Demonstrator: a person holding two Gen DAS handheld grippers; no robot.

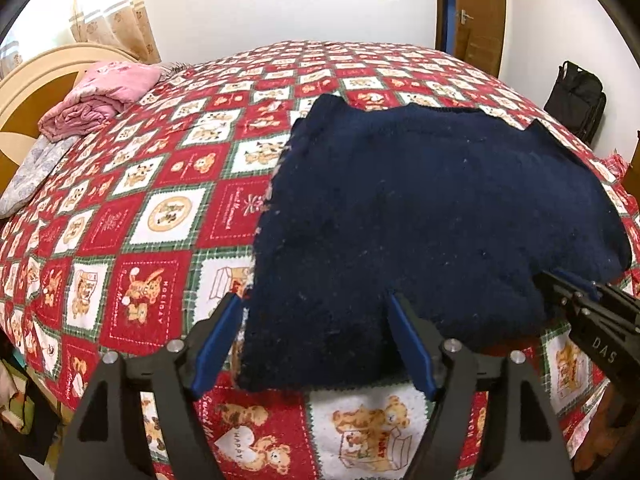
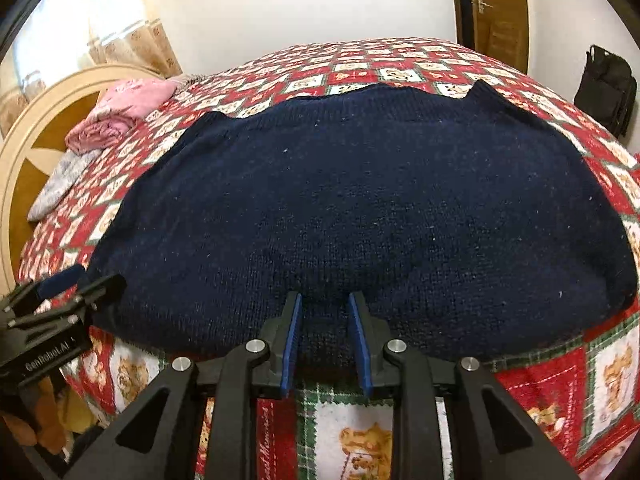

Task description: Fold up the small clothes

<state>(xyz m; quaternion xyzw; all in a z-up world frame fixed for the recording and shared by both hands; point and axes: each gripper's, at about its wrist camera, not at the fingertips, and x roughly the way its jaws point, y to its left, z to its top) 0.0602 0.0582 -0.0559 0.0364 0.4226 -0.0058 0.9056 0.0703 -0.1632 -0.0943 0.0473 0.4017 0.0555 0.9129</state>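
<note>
Left wrist view: we see the dark navy knitted sweater (image 1: pixel 420 216) lying flat on the red, white and green teddy-bear patchwork bedspread (image 1: pixel 132 208), near edge toward us. Our left gripper (image 1: pixel 316 312) stands wide over the sweater's near left corner, its blue pads not pressing on the knit, nothing held. The right gripper (image 1: pixel 568 292) comes in at the right edge, over the hem there; its jaws are too hidden to read here. A pink folded blanket (image 1: pixel 104 96) sits well apart near the headboard. Right wrist view: the sweater (image 2: pixel 360 208) fills the middle, hem nearest, neck edge far. Our right gripper (image 2: pixel 324 308) is narrow but parted, pads over the hem, not visibly pinching fabric. The left gripper (image 2: pixel 76 284) sits at the near left corner. We judge the knit soft, floppy, fairly thick, not slippery; best taken at the hem corners, both layers together. Bare bedspread beyond the neck edge and to the left gives room for folding; the bed's near edge is close.
</note>
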